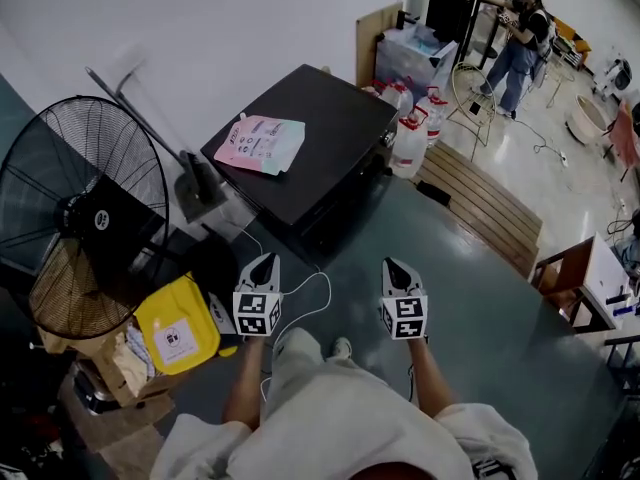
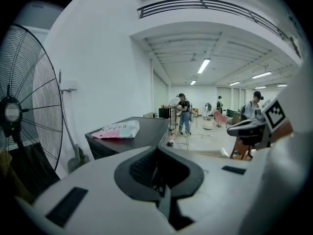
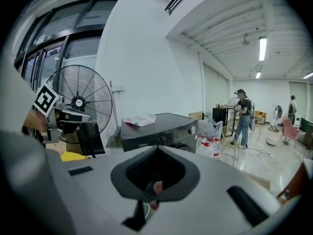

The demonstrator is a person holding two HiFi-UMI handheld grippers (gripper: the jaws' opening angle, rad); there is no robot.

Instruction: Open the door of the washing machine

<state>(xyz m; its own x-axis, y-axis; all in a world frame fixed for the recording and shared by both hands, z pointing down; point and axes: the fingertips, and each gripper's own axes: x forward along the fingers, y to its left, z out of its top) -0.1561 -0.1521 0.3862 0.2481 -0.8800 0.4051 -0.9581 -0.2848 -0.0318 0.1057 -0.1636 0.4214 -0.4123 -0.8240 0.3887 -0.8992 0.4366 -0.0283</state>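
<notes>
While left hand-held gripper point(image 1: 265, 260) and right hand-held gripper point(image 1: 392, 264) are clenched, empty, washing machine point(image 1: 335, 118) front facing them

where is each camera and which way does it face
Head view: person's head, steeply down; washing machine, forearms, left gripper, right gripper.
Left gripper view: on that gripper, along shut jaws toward the washing machine's side; right gripper at right.
Right gripper view: on that gripper, along shut jaws at the washing machine's front; left gripper at left.
Both gripper views share the fan.
</notes>
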